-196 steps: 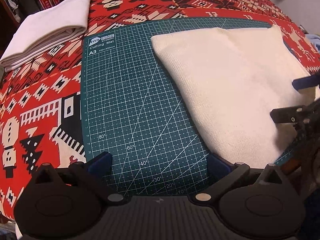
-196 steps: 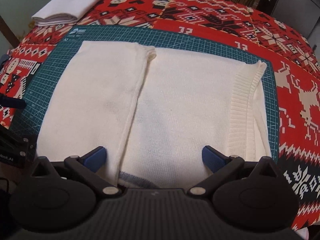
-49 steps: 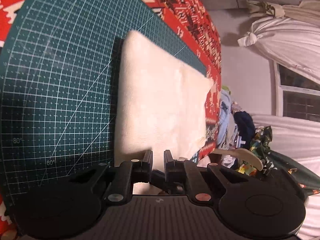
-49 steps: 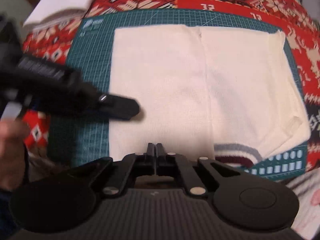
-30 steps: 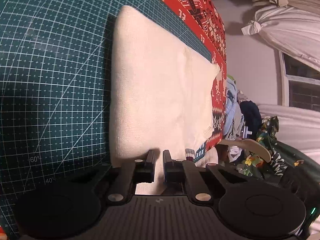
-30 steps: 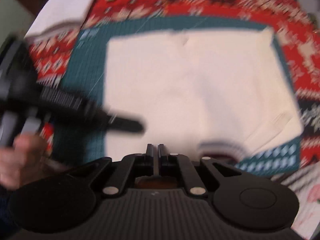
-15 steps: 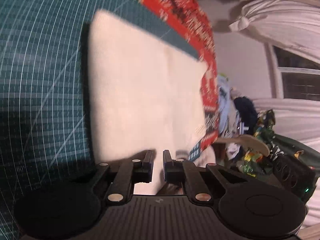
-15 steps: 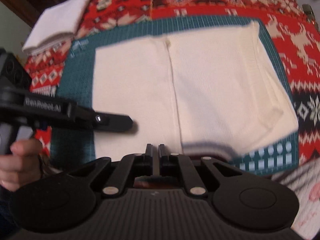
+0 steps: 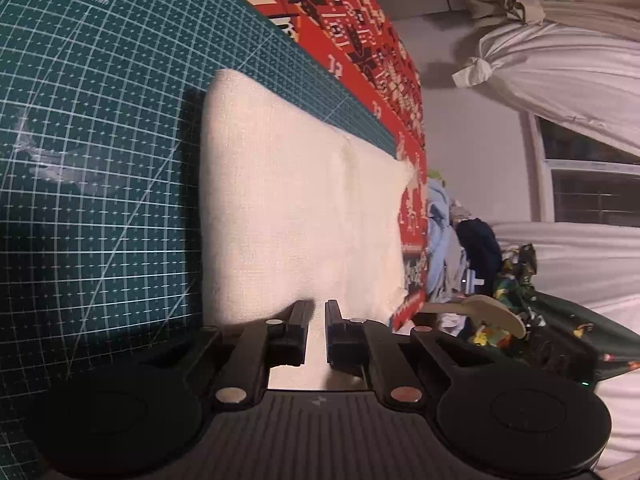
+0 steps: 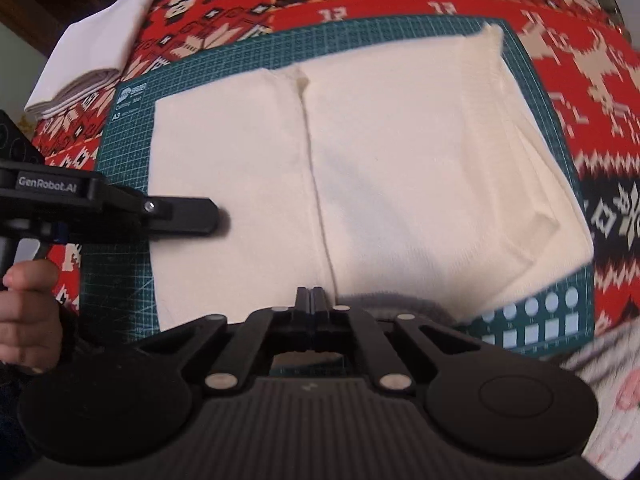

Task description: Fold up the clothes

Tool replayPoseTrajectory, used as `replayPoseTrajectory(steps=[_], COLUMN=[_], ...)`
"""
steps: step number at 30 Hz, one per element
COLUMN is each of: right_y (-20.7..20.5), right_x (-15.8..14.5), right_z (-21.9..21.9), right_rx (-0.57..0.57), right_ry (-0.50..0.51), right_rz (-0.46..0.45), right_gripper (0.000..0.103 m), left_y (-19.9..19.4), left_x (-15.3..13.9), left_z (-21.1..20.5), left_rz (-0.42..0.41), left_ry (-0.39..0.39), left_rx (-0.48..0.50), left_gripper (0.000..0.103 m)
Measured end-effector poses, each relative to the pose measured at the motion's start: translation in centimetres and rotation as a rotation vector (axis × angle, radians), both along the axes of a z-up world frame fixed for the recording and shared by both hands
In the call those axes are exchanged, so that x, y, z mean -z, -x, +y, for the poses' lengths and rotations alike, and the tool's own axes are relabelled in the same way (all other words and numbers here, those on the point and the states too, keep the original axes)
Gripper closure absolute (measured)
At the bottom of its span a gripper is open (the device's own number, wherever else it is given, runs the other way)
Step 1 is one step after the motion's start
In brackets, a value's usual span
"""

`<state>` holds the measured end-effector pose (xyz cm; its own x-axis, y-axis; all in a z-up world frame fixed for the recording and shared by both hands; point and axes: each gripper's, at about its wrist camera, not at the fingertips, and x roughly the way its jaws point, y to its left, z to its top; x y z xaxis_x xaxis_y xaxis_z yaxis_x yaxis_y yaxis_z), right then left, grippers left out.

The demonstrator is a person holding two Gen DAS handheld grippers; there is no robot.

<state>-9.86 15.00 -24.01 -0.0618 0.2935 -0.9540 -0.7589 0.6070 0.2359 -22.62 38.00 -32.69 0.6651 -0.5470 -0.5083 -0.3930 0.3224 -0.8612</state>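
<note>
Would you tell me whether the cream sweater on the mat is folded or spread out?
Folded: the sweater lies as a compact rectangle with stacked layers at its right edge.

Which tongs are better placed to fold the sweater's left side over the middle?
Left, probably. The left tongs pinch the sweater at its left edge; the right tongs are shut at the near hem, apparently empty.

We see a cream sweater point(image 10: 400, 168) on a green gridded cutting mat point(image 10: 560, 320), over a red patterned cloth point(image 10: 580, 80).
</note>
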Motion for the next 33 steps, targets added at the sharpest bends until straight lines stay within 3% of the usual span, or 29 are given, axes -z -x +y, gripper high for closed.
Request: replayPoseTrajectory(steps=[2, 3, 8, 13, 15, 19, 26, 32, 33], right_y=[-0.1, -0.2, -0.9, -1.0, -2.3, -3.8, -2.8, -5.6, -5.9], right_x=[-0.5, -1.0, -2.1, -0.3, 0.4, 0.3, 0.1, 0.6, 0.4], right_z=[-0.2, 0.1, 3.7, 6.4, 6.3, 6.1, 8.5, 9.0, 9.1], right_rx=[0.015, 0.016, 0.039, 0.026, 0.064, 0.12, 0.06, 0.125, 0.124], right_ry=[-0.009, -0.033, -0.147, -0.116, -0.111, -0.148, -0.171, -0.172, -0.185], right_rz=[0.015, 0.006, -0.011, -0.077, -0.074, -0.026, -0.028, -0.03, -0.021], right_gripper=[0.103, 0.096, 0.095, 0.098, 0.103, 0.099, 0.099, 0.103, 0.098], left_y=[-0.2, -0.3, -1.0, -1.4, -1.1, -0.4, -0.4, -0.3, -0.3], left_x=[-0.3, -0.5, -0.8, -0.2, -0.3, -1.0, -0.2, -0.5, -0.6], left_z=[-0.1, 0.0, 0.5, 1.3, 1.8, 3.1, 4.3, 4.4, 4.5], left_rz=[-0.018, -0.022, -0.032, -0.011, -0.012, -0.024, -0.021, -0.025, -0.029], left_ry=[-0.005, -0.009, -0.041, -0.049, -0.053, -0.084, -0.042, -0.051, -0.057], left_rx=[-0.002, -0.005, -0.02, -0.044, -0.057, -0.111, -0.141, -0.145, -0.149], left_gripper=[0.096, 0.096, 0.096, 0.096, 0.097, 0.097, 0.097, 0.097, 0.097])
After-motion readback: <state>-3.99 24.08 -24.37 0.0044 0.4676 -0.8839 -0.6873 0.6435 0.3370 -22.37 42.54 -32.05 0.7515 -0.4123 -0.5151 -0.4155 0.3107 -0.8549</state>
